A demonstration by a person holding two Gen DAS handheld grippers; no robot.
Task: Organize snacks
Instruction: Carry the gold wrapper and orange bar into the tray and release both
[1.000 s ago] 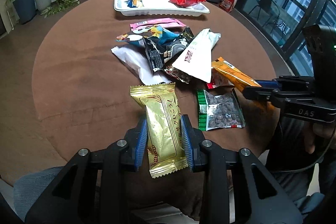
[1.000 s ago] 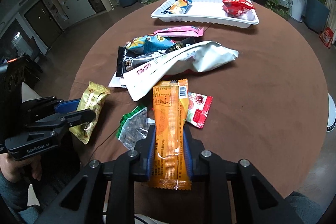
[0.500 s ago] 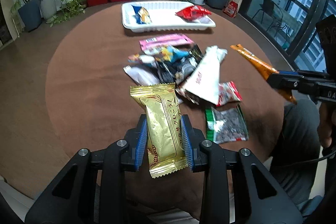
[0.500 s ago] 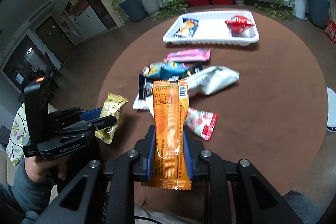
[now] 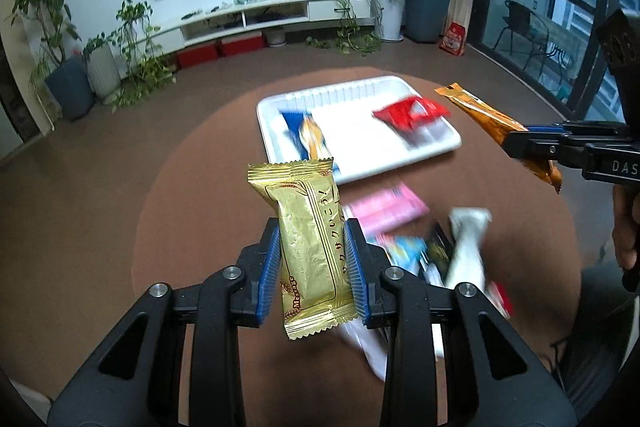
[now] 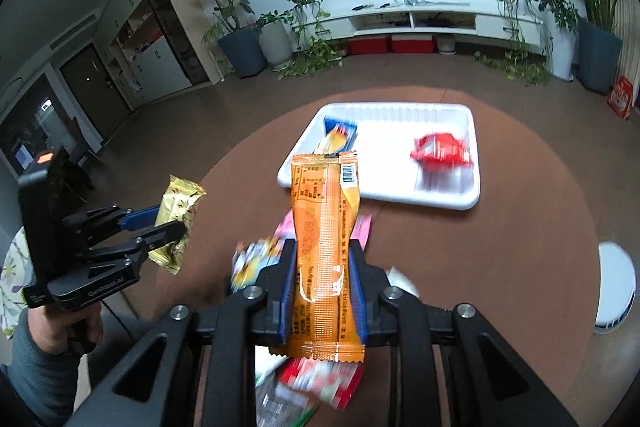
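Note:
My left gripper [image 5: 313, 255] is shut on a gold snack packet [image 5: 308, 239] and holds it in the air above the round brown table [image 5: 192, 187]. My right gripper [image 6: 323, 267] is shut on a long orange snack packet [image 6: 325, 243], also raised; it also shows in the left wrist view [image 5: 492, 123]. The white tray [image 6: 452, 197] at the far side holds a blue-and-orange packet [image 6: 338, 135] and a red packet [image 6: 440, 151]. The left gripper with the gold packet [image 6: 176, 223] shows at the left of the right wrist view.
A pile of loose packets lies below the grippers: a pink one [image 5: 384, 207], a white bag [image 5: 464, 247], a blue one [image 5: 404, 251] and a red-and-white one [image 6: 324, 379]. Potted plants and a TV stand line the far wall. A white round object [image 6: 616, 291] sits on the floor to the right.
Both grippers have lifted higher and moved forward toward the tray with their packets. The snack pile now lies beneath them and the tray looks closer.

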